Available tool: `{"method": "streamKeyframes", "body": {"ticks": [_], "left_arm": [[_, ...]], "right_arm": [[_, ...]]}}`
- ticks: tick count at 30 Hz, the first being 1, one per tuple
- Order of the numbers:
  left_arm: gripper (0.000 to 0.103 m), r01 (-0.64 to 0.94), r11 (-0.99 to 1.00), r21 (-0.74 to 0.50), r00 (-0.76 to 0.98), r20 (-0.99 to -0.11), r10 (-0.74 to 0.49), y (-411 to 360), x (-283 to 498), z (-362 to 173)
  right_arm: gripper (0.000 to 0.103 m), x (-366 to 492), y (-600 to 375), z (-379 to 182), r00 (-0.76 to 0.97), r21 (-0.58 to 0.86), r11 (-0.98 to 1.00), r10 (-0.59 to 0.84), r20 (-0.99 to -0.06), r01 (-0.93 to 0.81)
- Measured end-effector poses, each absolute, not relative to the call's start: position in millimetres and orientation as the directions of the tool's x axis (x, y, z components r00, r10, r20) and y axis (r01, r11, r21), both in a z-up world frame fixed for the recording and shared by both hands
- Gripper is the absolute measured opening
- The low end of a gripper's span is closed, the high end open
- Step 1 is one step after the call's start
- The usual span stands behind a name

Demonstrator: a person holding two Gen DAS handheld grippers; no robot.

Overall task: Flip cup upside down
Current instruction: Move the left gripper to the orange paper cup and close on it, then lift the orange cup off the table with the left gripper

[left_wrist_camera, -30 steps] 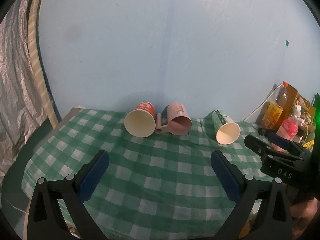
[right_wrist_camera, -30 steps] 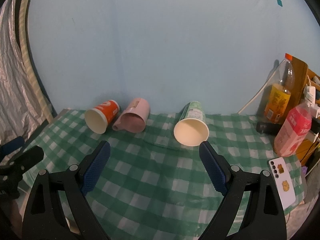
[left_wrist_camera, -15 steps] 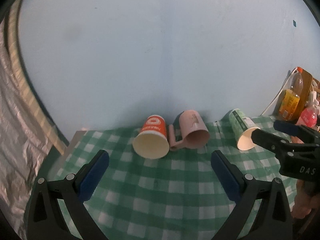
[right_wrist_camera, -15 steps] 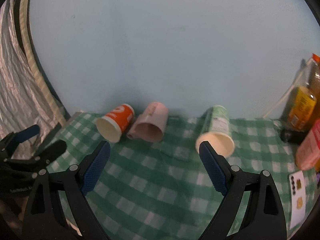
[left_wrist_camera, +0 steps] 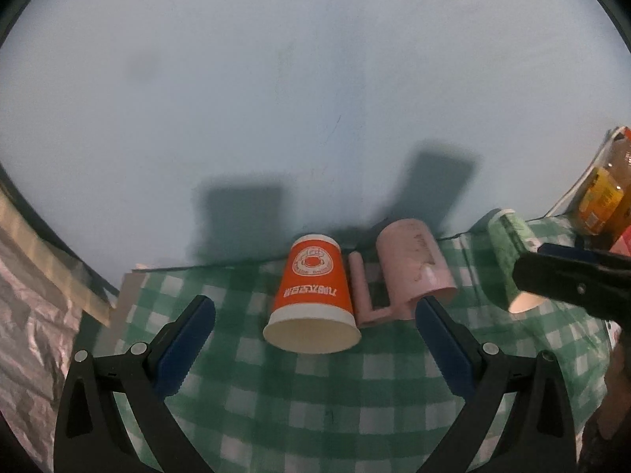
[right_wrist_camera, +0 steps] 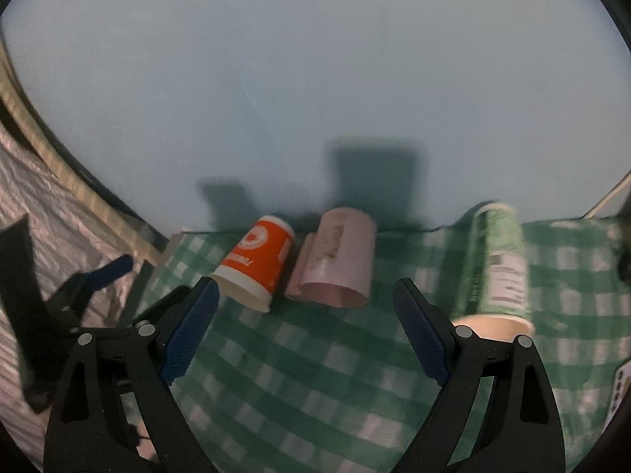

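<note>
Three cups lie sideways on the green checked bench [left_wrist_camera: 315,394]: orange paper cup [left_wrist_camera: 311,295], pink plastic mug [left_wrist_camera: 410,268], green paper cup [right_wrist_camera: 497,268]. The left hand-held gripper [left_wrist_camera: 315,339] is spread wide before the orange cup; the right hand-held gripper [right_wrist_camera: 305,323] is also apart, holding nothing.

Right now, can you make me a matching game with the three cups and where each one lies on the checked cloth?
Things:
1. orange cup
2. pink mug
3. green cup

Places:
a. in the middle of the row, handle toward the orange one
b. far right, apart from the others
c. left end, lined up between the open left tongs

All three lie on their sides on the cloth, mouths toward the cameras.

Pairs: 1-c, 2-a, 3-b
</note>
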State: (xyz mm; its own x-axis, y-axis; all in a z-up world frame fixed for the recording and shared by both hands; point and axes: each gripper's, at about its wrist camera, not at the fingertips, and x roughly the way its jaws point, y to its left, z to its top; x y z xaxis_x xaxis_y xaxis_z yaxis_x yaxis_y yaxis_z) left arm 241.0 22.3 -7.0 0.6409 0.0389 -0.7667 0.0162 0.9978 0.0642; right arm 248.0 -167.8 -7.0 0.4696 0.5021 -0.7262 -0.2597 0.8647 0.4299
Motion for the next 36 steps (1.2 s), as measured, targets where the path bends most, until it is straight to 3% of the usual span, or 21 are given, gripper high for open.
{"method": "streamKeyframes", "body": {"ticks": [11, 24, 28, 29, 36], "left_arm": [[0.102, 0.002, 0.999, 0.036, 0.446, -0.894, 0.031, 35, 314, -54], [0.102, 0.004, 1.000, -0.001, 0.293, -0.956, -0.002, 40, 354, -109], [0.088, -0.016, 0.999, -0.041, 0.261, -0.965, -0.036, 43, 362, -120], [0.078, -0.016, 0.998, -0.056, 0.255, -0.966, -0.050, 44, 363, -122], [0.075, -0.017, 0.995, -0.097, 0.284, -0.955, -0.088, 42, 366, -120]], "right_arm": [[0.089, 295, -155, -34, 0.339, 0.528, 0.828, 0.560, -0.756, -0.191], [0.090, 296, -148, -50, 0.338, 0.492, 0.849, 0.528, -0.779, -0.192], [0.090, 301, -147, -57, 0.325, 0.495, 0.851, 0.525, -0.786, -0.178], [0.090, 301, -148, -58, 0.325, 0.497, 0.850, 0.526, -0.786, -0.175], [0.089, 297, -150, -60, 0.320, 0.494, 0.851, 0.525, -0.788, -0.180]]}}
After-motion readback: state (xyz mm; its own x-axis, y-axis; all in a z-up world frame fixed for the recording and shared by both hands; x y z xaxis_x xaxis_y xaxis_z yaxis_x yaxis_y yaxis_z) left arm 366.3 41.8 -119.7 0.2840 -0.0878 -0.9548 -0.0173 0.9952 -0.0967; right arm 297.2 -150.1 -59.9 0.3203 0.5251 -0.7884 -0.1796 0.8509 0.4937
